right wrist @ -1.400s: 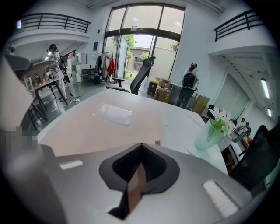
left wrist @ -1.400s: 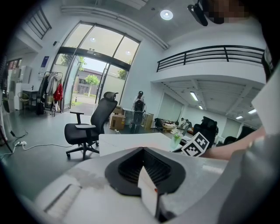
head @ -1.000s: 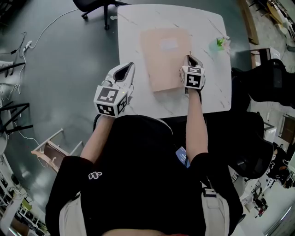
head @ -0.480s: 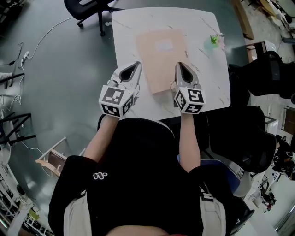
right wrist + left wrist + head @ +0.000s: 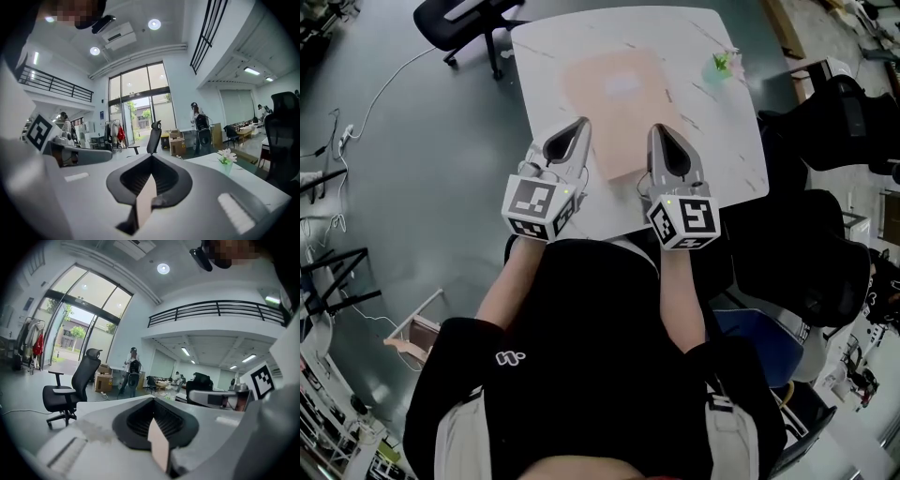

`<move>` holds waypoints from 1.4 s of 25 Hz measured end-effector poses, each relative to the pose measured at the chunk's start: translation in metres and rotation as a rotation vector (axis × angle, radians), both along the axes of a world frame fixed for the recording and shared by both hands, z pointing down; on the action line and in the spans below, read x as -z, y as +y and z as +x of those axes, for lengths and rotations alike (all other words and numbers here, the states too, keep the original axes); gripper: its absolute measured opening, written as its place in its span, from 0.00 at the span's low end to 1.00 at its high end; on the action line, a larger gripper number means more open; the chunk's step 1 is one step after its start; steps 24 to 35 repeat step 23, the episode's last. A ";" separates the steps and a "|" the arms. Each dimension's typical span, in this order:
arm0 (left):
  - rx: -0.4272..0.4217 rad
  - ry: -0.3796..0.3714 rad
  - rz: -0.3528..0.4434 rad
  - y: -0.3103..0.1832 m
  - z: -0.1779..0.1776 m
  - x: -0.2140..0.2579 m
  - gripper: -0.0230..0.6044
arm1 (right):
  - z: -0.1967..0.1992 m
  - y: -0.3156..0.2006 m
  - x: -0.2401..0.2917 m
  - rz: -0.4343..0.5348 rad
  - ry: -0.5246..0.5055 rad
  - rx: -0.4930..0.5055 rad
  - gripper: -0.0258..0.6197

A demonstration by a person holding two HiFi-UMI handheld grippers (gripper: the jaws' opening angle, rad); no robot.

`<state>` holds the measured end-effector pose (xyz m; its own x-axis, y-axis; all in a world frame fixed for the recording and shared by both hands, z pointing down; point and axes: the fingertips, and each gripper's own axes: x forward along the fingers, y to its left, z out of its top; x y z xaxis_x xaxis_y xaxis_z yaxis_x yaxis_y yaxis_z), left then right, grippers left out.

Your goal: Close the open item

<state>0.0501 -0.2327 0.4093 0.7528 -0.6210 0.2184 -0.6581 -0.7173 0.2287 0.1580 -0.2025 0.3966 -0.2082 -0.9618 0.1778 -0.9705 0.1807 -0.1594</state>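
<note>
A flat tan folder (image 5: 614,103) lies closed on the white marble table (image 5: 712,141), its near corner between the two grippers. My left gripper (image 5: 581,124) hovers over the table's near left edge, jaws together with nothing in them. To the right of the folder's near corner my right gripper (image 5: 656,129) is held up, also shut and empty. In the left gripper view the left gripper (image 5: 153,400) points out level over the room, tips meeting. The right gripper (image 5: 151,157) shows the same in its own view. Neither touches the folder.
A small green vase with a flower (image 5: 724,62) stands at the table's far right corner, also the vase (image 5: 227,157). A black office chair (image 5: 455,19) is beyond the far left corner, another black chair (image 5: 844,122) at the right. A person (image 5: 132,366) stands far off.
Both grippers have risen and drawn back toward me. The right one came off the folder's right edge and now hangs over the near table edge. The folder lies still.
</note>
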 end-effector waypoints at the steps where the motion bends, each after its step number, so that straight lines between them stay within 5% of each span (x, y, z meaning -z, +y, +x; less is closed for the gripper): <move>1: 0.001 0.005 0.003 0.002 0.000 0.002 0.02 | -0.001 0.003 0.002 0.006 0.002 0.000 0.02; 35: 0.037 0.008 0.056 0.039 -0.004 0.015 0.02 | -0.005 0.043 0.019 0.047 0.032 0.034 0.02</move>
